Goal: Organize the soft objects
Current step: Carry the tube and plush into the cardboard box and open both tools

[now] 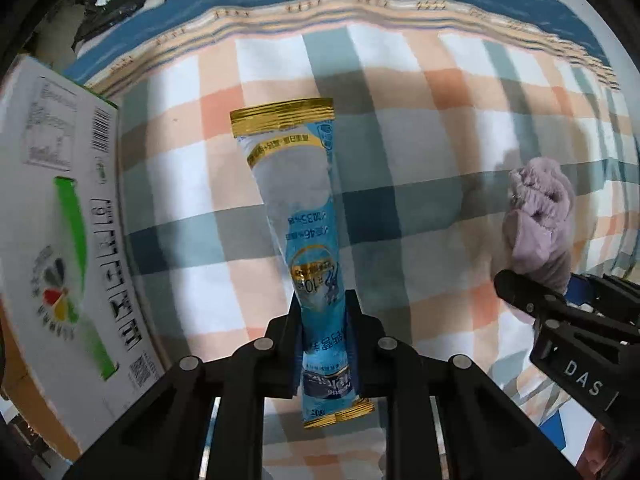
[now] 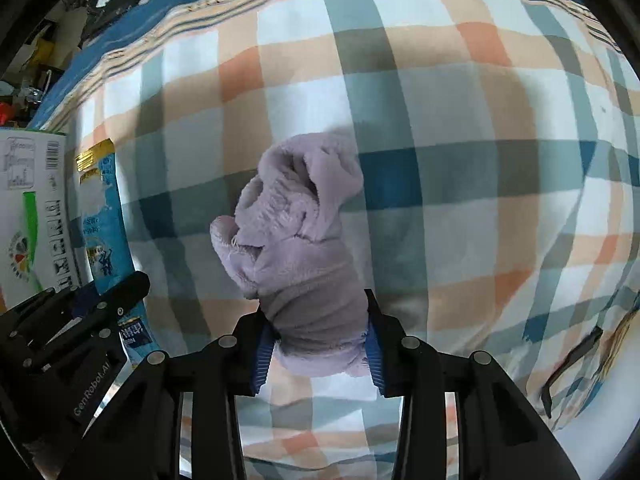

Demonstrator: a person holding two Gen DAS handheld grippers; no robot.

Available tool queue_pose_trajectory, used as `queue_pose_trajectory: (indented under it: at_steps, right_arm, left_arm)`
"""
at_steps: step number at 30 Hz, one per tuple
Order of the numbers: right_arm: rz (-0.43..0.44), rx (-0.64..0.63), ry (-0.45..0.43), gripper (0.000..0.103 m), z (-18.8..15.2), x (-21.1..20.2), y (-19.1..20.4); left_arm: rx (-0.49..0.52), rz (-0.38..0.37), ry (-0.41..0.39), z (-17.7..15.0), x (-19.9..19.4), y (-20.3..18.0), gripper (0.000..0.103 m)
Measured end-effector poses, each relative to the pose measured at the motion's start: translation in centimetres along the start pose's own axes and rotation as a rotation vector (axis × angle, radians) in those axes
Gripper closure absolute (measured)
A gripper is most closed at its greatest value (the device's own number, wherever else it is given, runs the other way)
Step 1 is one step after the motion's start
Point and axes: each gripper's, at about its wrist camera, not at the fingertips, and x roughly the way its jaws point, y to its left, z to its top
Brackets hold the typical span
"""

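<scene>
My left gripper [image 1: 322, 320] is shut on a long blue and white sachet with gold ends [image 1: 298, 204], held above the plaid cloth. It also shows in the right wrist view [image 2: 100, 220] at the left. My right gripper [image 2: 318, 328] is shut on a bunched lilac fleece cloth [image 2: 296, 232], held above the plaid cloth. The fleece [image 1: 540, 216] and the right gripper [image 1: 568, 300] show at the right edge of the left wrist view. The left gripper [image 2: 80, 312] shows at the lower left of the right wrist view.
A white cardboard box with green print [image 1: 60, 220] stands at the left, close to the sachet; it also shows in the right wrist view [image 2: 28, 208]. The plaid cloth [image 2: 460, 160] has a blue border at the far side, with dark clutter [image 1: 108, 0] beyond.
</scene>
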Motion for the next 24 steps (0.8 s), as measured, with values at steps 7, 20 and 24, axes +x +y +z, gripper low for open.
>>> queue_pose_trajectory:
  at_steps: [7,20,24]
  right_arm:
    - [0.048,-0.023,-0.066,0.062,-4.0,-4.3,0.1]
    - [0.159,-0.126,-0.222,0.062,-10.9,-15.3,7.5]
    - [0.197,-0.187,-0.253,0.062,-11.7,-17.6,13.9]
  left_arm:
    - [0.016,-0.073,-0.086,-3.6,-4.9,-0.7,0.088]
    - [-0.073,-0.15,-0.307,-9.9,-17.7,9.7,0.088]
    - [-0.137,-0.131,-0.33,-11.1,-19.8,15.7,0.088]
